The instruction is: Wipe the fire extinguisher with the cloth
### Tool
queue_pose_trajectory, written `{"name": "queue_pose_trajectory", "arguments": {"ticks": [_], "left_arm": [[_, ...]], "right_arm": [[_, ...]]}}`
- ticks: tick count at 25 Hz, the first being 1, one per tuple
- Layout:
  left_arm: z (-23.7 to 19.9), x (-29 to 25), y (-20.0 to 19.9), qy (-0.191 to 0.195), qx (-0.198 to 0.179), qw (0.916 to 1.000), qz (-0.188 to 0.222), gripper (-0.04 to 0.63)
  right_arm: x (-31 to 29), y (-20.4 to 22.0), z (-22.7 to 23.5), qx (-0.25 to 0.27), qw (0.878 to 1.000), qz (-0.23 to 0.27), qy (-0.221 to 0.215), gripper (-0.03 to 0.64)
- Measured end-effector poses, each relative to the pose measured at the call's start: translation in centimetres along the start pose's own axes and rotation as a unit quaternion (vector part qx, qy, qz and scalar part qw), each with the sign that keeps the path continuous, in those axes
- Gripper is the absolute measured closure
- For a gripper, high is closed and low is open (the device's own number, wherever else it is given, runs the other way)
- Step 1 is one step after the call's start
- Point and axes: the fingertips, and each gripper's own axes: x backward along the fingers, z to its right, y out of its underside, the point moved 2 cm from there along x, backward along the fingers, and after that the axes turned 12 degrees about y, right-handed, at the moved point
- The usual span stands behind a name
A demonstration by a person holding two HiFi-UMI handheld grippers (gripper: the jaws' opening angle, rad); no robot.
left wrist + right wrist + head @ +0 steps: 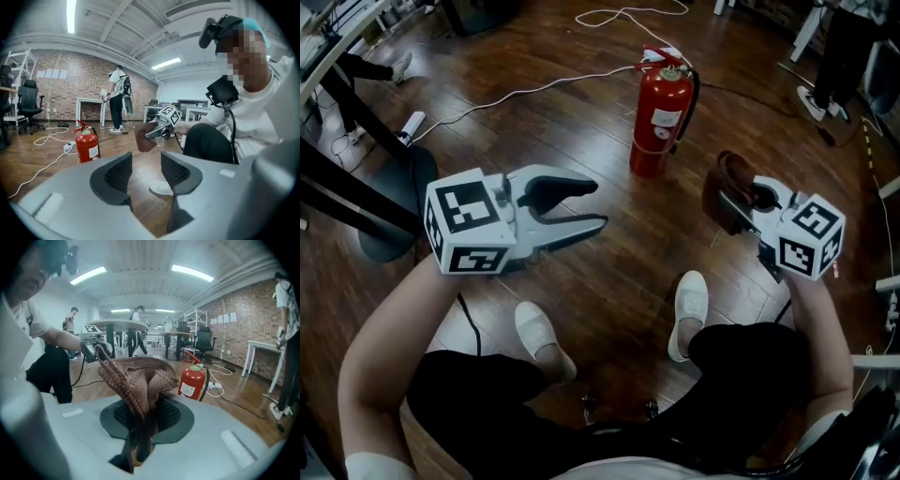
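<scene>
A red fire extinguisher (pixel 660 120) stands upright on the wooden floor ahead of me; it also shows as the extinguisher (pixel 87 144) in the left gripper view and the extinguisher (pixel 191 380) in the right gripper view. My right gripper (pixel 733 195) is shut on a brown knitted cloth (pixel 727 190), held in the air short of the extinguisher and to its right. The cloth (pixel 137 380) bunches up over the jaws. My left gripper (pixel 586 207) hangs open and empty, left of and nearer than the extinguisher; its jaws stand apart in the left gripper (pixel 145 171) view.
A white cable (pixel 520 92) runs across the floor behind the extinguisher to a power strip (pixel 411 126). A dark chair base (pixel 389 208) sits at left. My white shoes (pixel 689 310) rest on the floor below. A person (pixel 117 98) stands far off by a white table.
</scene>
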Motion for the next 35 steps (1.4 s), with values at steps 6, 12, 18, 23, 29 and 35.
{"name": "queue_pose_trajectory", "arguments": {"ticks": [6,12,18,23,29,35], "left_arm": [[9.4,0.2,-1.9,-0.005,-0.025,0.9996,0.008,0.407],[17.4,-1.4,-2.4,0.034,-0.056,0.9977,0.018,0.407],[21.6,-1.3,0.5,0.051,-0.070,0.9962,0.011,0.407],[23.2,-1.3,1.2,0.058,-0.059,0.9963,0.023,0.407],[24.7,-1.8,1.9,0.075,-0.072,0.9945,0.013,0.407],[25.4,-1.2,2.0,0.086,-0.075,0.9933,0.014,0.407]], "right_arm": [[11.0,-2.5,-6.2,0.025,0.999,0.030,-0.012,0.549],[17.8,0.1,-13.6,0.026,0.999,0.039,-0.003,0.548],[21.5,4.6,-18.0,-0.005,0.999,0.037,0.021,0.548],[23.9,6.5,-19.8,-0.012,0.998,0.037,0.048,0.549],[24.3,7.4,-21.3,-0.006,0.997,0.036,0.070,0.549],[24.6,6.6,-22.1,-0.005,0.996,0.042,0.085,0.549]]}}
